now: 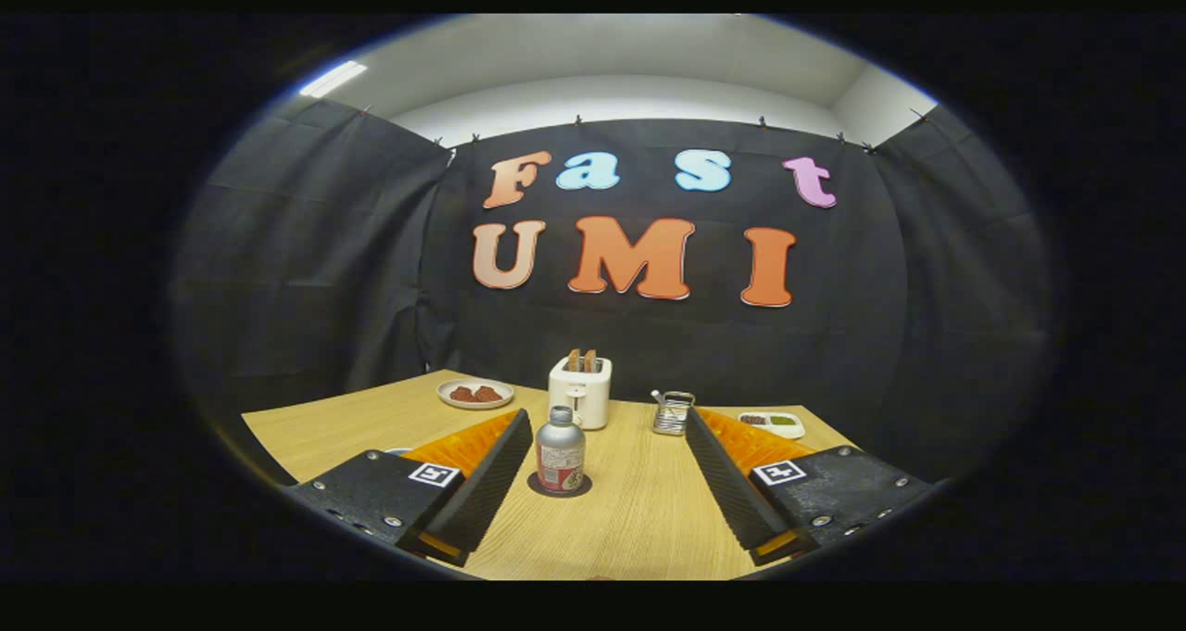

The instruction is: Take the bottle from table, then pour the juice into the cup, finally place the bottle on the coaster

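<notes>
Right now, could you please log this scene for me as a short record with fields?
gripper: open, fingers wide apart, touching nothing
bottle: upright on the coaster, between the fingers, nearer the left one
cap: on
toaster: beyond the bottle, bread in its slots
plate: beyond the left finger, holds reddish food
metal rack: right of the toaster
table: light wood

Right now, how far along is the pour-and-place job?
It looks near its end. The bottle stands upright on the dark coaster, between the fingers of the open gripper, which touch nothing. Nothing is in hand. Whether the juice was poured cannot be told from here. Only backing the gripper away seems left.
</notes>
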Tool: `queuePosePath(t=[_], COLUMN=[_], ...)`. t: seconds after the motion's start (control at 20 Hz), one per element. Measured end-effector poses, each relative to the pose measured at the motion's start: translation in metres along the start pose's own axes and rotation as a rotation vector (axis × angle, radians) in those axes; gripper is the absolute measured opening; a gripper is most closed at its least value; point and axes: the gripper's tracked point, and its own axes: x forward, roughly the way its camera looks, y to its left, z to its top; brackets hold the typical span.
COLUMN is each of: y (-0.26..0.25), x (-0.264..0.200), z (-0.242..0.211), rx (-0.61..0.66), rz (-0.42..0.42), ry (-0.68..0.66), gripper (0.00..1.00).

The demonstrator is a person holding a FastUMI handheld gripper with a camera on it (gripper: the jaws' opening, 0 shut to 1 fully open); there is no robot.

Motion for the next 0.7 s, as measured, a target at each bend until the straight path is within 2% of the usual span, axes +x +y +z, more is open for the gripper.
queuePosePath(t=[0.15,0.4,0.7], y=[-0.018,-0.029,-0.027], x=[-0.016,-0.036,-0.045], z=[0.013,0.027,0.033], rx=[-0.009,-0.031,0.01], rz=[-0.032,-0.04,-0.026], ry=[-0.018,-0.055,-0.05], gripper=[0.99,0.99,0.99])
